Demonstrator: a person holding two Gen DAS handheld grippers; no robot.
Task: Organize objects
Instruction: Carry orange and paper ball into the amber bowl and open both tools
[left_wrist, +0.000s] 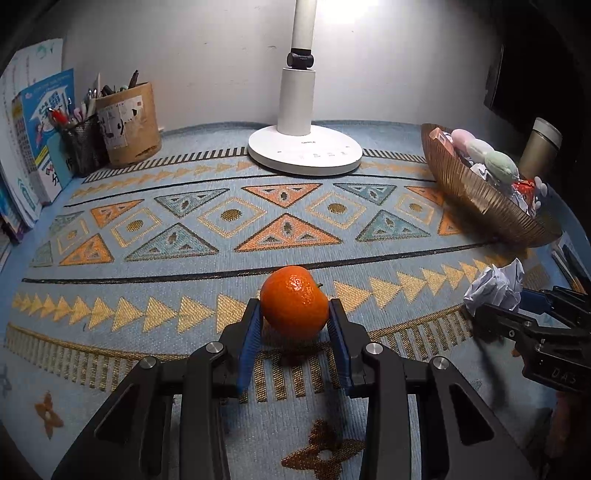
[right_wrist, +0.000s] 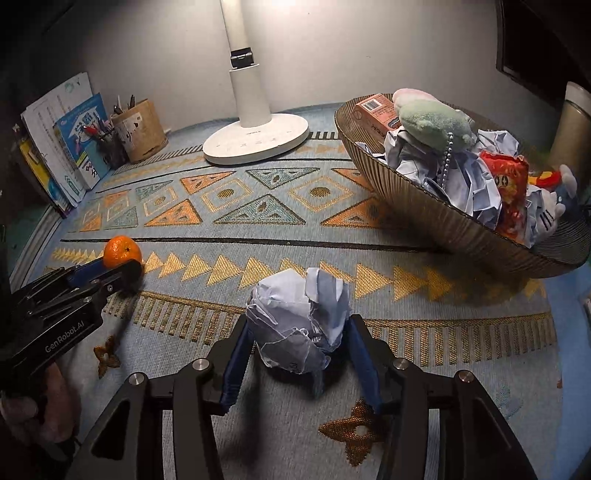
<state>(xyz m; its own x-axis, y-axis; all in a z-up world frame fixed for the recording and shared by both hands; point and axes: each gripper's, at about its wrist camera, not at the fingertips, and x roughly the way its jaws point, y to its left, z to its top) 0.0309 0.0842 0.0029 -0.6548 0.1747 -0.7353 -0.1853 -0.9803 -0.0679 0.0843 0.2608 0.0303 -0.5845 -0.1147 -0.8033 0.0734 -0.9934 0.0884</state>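
Observation:
An orange tangerine (left_wrist: 294, 301) sits between the blue pads of my left gripper (left_wrist: 294, 314), which is shut on it just above the patterned cloth. It also shows in the right wrist view (right_wrist: 122, 252) with the left gripper (right_wrist: 114, 269) around it. A crumpled paper ball (right_wrist: 301, 319) sits between the pads of my right gripper (right_wrist: 301, 328), which is shut on it. The ball (left_wrist: 496, 284) and the right gripper (left_wrist: 517, 306) show at the right of the left wrist view.
A ribbed brown bowl (right_wrist: 424, 206) at the right holds crumpled paper, plush toys, a carton and a snack packet; it also shows in the left wrist view (left_wrist: 476, 195). A white desk lamp (left_wrist: 304, 147) stands at the back. Pen holders (left_wrist: 129, 125) and books (left_wrist: 33, 147) stand back left.

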